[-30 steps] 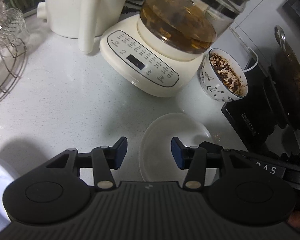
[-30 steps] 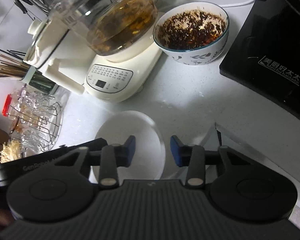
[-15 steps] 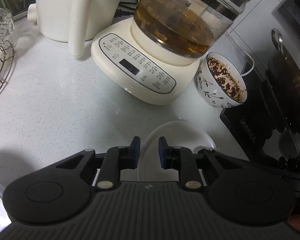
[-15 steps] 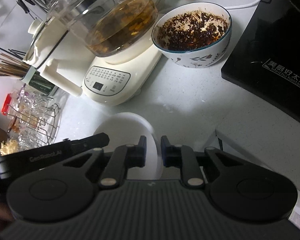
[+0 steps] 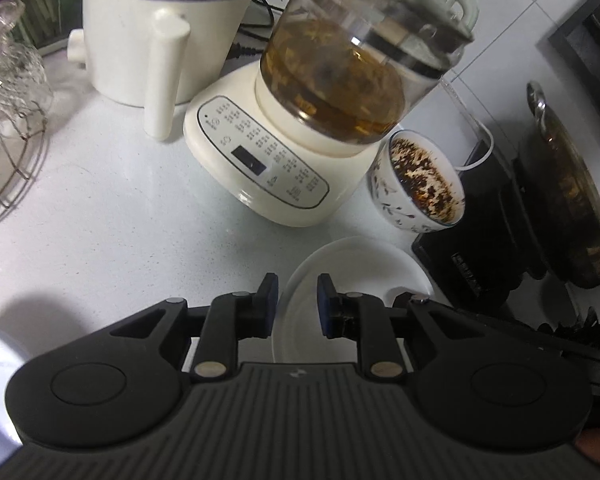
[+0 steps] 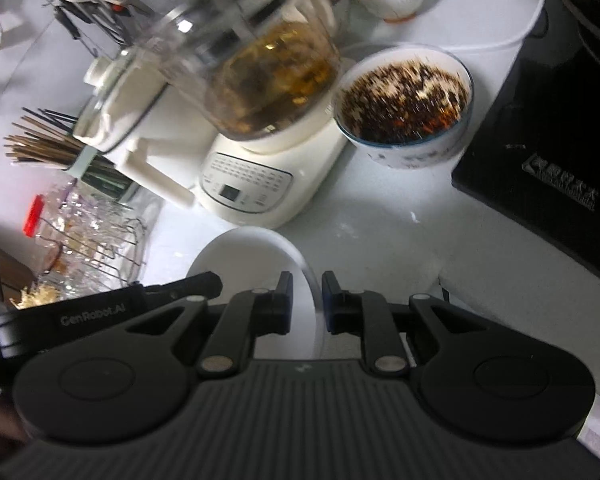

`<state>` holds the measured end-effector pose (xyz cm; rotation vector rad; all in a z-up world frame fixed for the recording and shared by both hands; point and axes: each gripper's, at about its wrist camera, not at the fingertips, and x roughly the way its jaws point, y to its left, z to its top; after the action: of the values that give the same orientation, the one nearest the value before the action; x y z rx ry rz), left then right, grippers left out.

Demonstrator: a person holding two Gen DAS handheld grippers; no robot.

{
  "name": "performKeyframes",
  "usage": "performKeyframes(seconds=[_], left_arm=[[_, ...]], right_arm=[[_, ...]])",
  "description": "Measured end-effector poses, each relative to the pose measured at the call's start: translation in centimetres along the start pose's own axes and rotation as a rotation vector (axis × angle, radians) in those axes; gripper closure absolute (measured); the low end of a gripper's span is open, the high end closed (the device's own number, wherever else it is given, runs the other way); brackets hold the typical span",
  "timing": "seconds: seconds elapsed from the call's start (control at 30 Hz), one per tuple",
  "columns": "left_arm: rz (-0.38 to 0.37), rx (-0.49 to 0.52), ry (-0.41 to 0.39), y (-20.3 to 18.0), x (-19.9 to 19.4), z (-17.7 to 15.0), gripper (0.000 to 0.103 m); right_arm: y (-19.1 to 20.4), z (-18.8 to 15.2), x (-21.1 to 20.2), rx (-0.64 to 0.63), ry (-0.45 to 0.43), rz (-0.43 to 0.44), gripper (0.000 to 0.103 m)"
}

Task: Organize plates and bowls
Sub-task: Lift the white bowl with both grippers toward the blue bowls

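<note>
Left claw (image 5: 298,300): clamped on plate (image 5: 364,264) rim.
Right claw (image 6: 306,300): clamped on opposite rim.
Risk: plate may be dropped if tilted unevenly.

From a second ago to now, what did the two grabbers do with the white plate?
Both closed their fingers on the white plate: the left gripper took its left rim, the right gripper its right rim, and the plate looks to be lifting off the counter. The glass kettle, the patterned bowl of dark flakes and the black cooktop stayed where they were.
</note>
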<state>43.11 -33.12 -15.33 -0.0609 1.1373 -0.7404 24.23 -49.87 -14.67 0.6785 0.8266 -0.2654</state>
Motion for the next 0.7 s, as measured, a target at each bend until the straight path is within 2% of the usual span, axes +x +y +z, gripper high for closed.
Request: performKeyframes(seconds=[0.23, 0.47, 0.57, 0.7], left_arm=[[0.032, 0.011, -0.019, -0.9, -3.1, 0.0, 0.08], [0.034, -0.025, -0.057, -0.7, -5.3, -0.4, 0.08], [0.023, -0.07, -0.037, -0.2, -5.7, -0.7, 0.08], [0.031, -0.079, -0.034, 0.1, -6.6, -1.5, 0.079]], right_arm=[[1.8, 0.5, -2.2, -0.022, -0.017, 0.018, 0.085], [3.2, 0.8, -4.0, -0.045, -0.044, 0.052, 0.085], [3.6, 0.6, -4.4, -0.045, -0.067, 0.06, 0.085], [4.3, 0.3, -5.0, -0.051, -0.077, 0.07, 0.084]])
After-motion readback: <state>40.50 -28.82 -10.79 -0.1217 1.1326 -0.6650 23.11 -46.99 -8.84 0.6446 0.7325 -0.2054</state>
